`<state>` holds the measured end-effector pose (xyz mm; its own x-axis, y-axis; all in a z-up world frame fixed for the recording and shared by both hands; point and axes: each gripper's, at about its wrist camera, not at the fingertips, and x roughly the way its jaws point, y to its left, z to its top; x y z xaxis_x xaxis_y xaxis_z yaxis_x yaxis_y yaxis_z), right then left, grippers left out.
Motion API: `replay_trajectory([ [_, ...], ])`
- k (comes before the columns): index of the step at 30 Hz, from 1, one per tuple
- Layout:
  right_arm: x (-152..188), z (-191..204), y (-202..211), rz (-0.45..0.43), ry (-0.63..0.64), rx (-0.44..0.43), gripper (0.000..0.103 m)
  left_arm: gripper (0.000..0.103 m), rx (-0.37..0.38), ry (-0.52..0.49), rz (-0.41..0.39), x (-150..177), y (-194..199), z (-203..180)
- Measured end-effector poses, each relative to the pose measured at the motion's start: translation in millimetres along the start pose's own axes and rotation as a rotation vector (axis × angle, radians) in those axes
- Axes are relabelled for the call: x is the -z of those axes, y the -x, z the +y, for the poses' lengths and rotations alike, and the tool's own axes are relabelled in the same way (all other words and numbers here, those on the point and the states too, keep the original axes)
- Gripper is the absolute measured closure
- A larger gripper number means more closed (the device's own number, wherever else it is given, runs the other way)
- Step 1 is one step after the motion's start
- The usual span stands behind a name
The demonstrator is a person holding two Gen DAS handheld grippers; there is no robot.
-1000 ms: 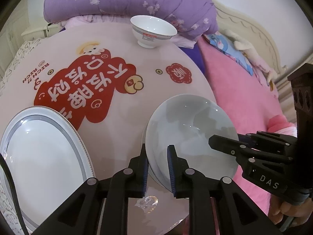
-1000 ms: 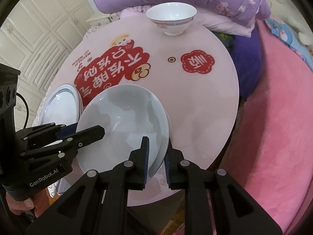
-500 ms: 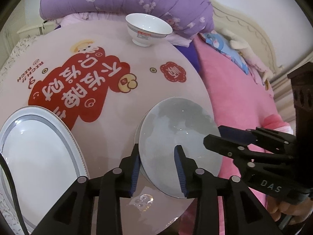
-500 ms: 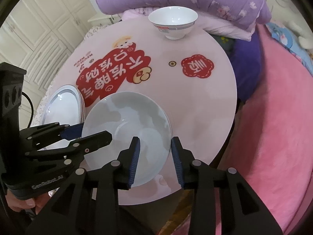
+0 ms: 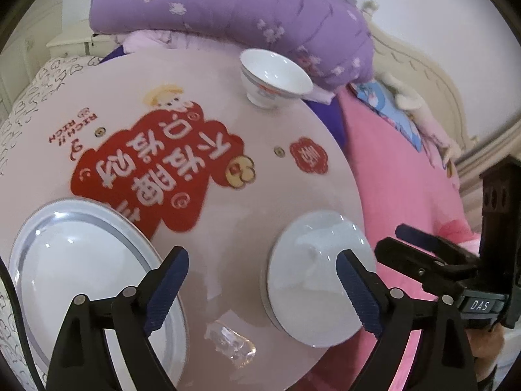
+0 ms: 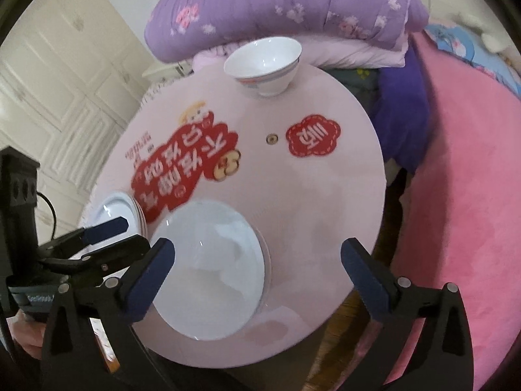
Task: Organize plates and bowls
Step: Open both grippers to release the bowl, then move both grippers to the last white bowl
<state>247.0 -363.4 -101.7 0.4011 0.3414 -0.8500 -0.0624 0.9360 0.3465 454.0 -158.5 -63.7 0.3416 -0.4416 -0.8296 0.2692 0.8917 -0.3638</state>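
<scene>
Pale plate [image 5: 312, 273] — glossy, round, shallow

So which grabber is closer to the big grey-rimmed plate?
Left. The left gripper hangs beside the large grey-rimmed white plate, one of its jaws over the rim. The right gripper sits further off, over the plain white plate.

I'm in a home bedroom: bed headboard [image 5: 433, 75], purple quilt [image 5: 234, 9], pink blanket [image 6: 462, 179], white wardrobe doors [image 6: 58, 75].

Pink bed [image 6: 456, 195], cream wardrobe [image 6: 65, 81]
</scene>
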Motion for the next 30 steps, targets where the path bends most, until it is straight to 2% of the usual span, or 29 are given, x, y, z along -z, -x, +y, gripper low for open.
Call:
replay_trajectory([
  [5, -18.3, 0.1, -1.6, -0.02, -0.005, -0.013, 0.0, 0.006, -0.023, 0.042, -0.039, -20.7, 7.5, 14.6],
  [16, -81.9, -12.4, -6.0, -0.073, -0.04, -0.019, 0.0, 0.005, -0.08, 0.092, -0.058, -81.1, -2.0, 33.9],
  [25, -138.1, -31.2, -27.3, -0.065, -0.068, -0.011, 0.0, 0.005, -0.092, 0.128, -0.058, -138.5, -32.0, 40.0],
  [30, -166.2, -44.1, -45.8, -0.06, -0.088, -0.036, 0.0, 0.005, -0.113, 0.143, -0.051, -169.0, -56.0, 43.2],
])
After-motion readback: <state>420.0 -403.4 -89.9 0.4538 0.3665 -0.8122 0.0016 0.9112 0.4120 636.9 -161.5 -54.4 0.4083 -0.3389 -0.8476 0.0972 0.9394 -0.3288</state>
